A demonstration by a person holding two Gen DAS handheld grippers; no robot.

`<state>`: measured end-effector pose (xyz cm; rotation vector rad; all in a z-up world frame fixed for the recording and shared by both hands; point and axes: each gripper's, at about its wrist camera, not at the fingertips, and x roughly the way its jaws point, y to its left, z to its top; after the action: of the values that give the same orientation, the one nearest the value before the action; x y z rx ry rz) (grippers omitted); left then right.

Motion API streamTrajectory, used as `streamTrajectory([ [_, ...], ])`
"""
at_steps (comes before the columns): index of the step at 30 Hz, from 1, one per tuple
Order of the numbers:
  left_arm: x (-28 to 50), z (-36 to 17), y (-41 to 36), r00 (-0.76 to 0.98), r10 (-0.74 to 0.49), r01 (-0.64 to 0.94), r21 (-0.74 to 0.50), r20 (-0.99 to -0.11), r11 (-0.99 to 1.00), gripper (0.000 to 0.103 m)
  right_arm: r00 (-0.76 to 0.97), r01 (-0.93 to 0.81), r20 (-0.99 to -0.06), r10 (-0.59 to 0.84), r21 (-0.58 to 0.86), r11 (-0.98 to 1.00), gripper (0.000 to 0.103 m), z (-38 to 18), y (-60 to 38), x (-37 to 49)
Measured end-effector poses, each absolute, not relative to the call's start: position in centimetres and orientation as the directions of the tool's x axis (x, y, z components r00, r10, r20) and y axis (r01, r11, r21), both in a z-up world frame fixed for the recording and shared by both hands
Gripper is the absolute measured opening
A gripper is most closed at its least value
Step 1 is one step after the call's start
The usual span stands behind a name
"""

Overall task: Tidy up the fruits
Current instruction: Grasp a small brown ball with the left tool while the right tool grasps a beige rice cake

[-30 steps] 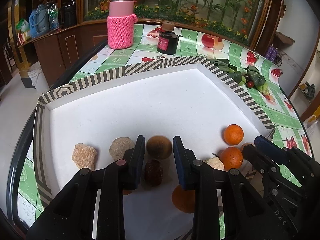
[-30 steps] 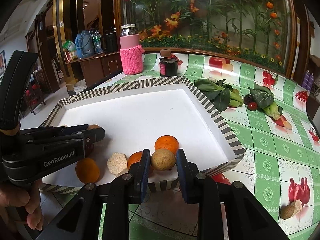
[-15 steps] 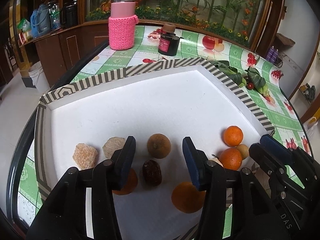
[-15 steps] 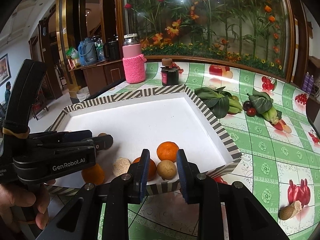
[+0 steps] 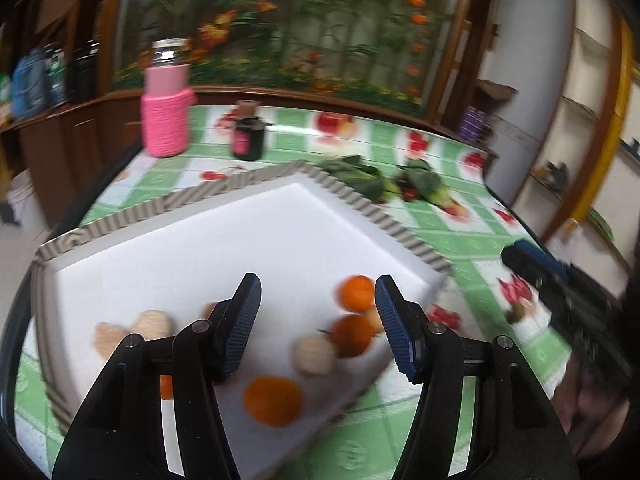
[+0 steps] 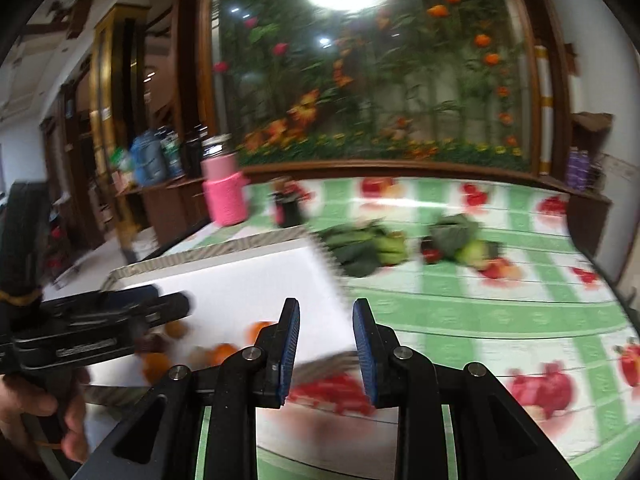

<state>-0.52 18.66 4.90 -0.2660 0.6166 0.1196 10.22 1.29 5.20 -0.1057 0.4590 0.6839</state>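
Blurred orange and tan fruits [image 5: 352,334]

I see the fruits lying loose at the near end of the white tray [image 5: 248,248]: three oranges [image 5: 273,401] [image 5: 352,335] [image 5: 357,293], a pale round fruit [image 5: 315,355] touching the middle orange, and two tan lumps [image 5: 154,323] at the left. Motion blur hides finer detail.

Pink-sleeved bottle [image 5: 167,115] beside dark jar [image 5: 249,138], leafy greens [image 5: 357,178] apart.
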Motion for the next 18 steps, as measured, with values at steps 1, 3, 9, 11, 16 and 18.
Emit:
streamTrajectory([
  [1,-0.4,4.9,18.4,0.81,0.021,-0.178,-0.21,-0.586,0.961,0.059,0.693,-0.614,-0.44,0.571,0.053,0.787,0.026,5.2,0.1,10.6],
  [3,-0.3,4.8,17.6,0.808,0.014,-0.161,-0.198,-0.589,0.967,0.059,0.715,-0.574,-0.446,0.538,0.063,0.816,0.026,5.1,-2.8,11.5],
  [9,-0.2,4.6,15.8,0.798,-0.076,-0.066,-0.212,-0.598,0.975,0.059,0.72,-0.491,-0.531,0.446,0.065,0.869,0.026,3.5,-10.2,14.1],
  [11,-0.3,4.8,14.3,0.795,-0.143,0.019,-0.212,-0.59,0.977,0.059,0.696,-0.487,-0.571,0.435,0.07,0.87,0.027,2.8,-11.9,14.5],
  [16,-0.6,4.6,9.7,0.721,-0.332,0.247,-0.221,-0.608,0.943,0.059,0.619,-0.5,-0.618,0.485,0.168,0.85,0.027,1.9,-14.3,14.8],
  [18,-0.4,4.1,8.1,0.695,-0.334,0.279,-0.188,-0.637,0.941,0.059,0.59,-0.502,-0.661,0.464,0.15,0.852,0.027,1.3,-13.4,15.2],
])
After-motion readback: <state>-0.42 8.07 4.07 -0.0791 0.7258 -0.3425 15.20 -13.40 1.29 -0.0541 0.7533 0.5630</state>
